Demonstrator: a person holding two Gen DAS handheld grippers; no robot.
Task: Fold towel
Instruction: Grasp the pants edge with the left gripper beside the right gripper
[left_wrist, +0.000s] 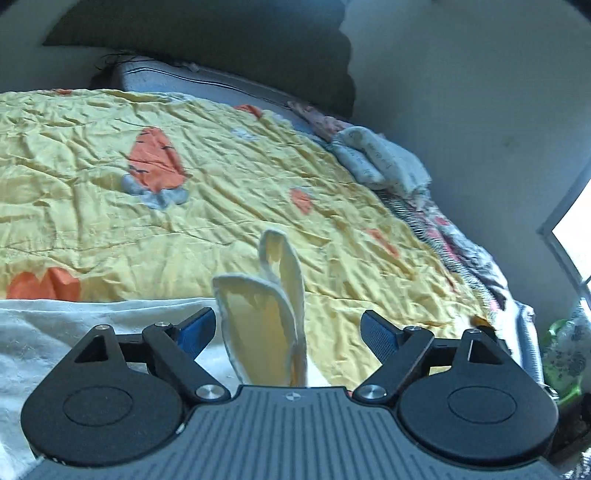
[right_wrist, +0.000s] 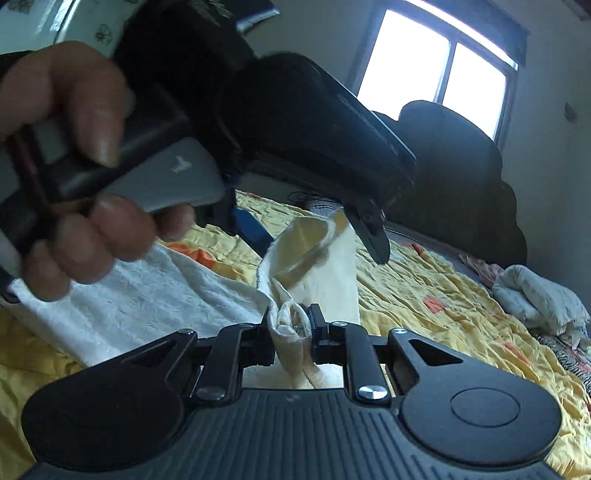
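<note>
A cream-white towel (left_wrist: 74, 332) lies across a yellow bedspread (left_wrist: 221, 184). One of its folded edges stands up as a loop (left_wrist: 258, 314) between the fingers of my left gripper (left_wrist: 288, 328), which is open and not clamped on the cloth. From the right wrist view, my right gripper (right_wrist: 291, 328) is shut on a bunched edge of the towel (right_wrist: 288, 317). The raised loop (right_wrist: 310, 243) climbs from there into the open left gripper (right_wrist: 314, 240), held above by a hand (right_wrist: 74, 155).
The bedspread (right_wrist: 461, 295) has orange carrot prints (left_wrist: 157, 162). A crumpled pale cloth (left_wrist: 384, 162) and patterned bedding (left_wrist: 461, 243) lie along the bed's far edge by the wall. A dark headboard (right_wrist: 461, 177) stands under a bright window (right_wrist: 436, 62).
</note>
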